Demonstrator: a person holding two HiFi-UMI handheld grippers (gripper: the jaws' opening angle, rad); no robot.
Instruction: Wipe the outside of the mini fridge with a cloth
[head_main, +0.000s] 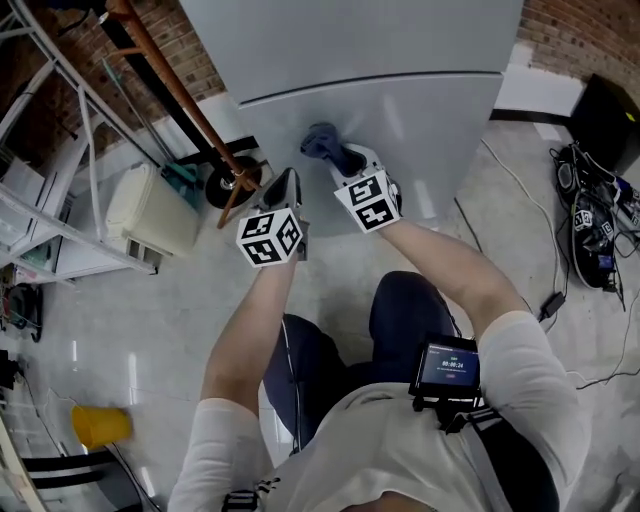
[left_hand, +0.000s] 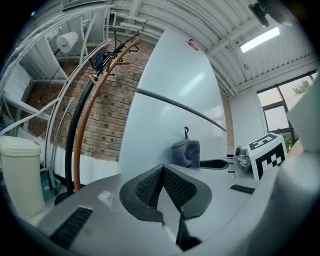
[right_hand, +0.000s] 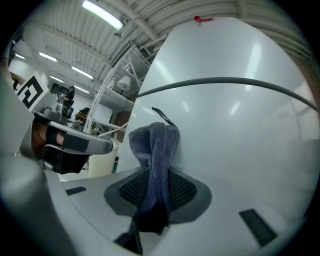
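Two jaw pairs are closed: the left hand-held gripper (left_hand: 162, 169) on nothing, the right hand-held gripper (right_hand: 157, 176) on the cloth (right_hand: 154, 142). Beyond, the cloth seems to touch the mini fridge (head_main: 410, 110) below its door seam; most surfaces likely remain unwiped.

Surroundings: left side, floor, far right.
Cream lidded bin (head_main: 150, 210) on pale glossy floor (head_main: 170, 320), just beside white metal rack (head_main: 60, 232). Brown curved pole (head_main: 175, 93) slants down to round dark base (head_main: 228, 187), with brick wall (head_main: 190, 60) behind. Yellow container (head_main: 100, 425) at lower left. Tangle of black cables (head_main: 592, 225) at far right, well apart from the bin.
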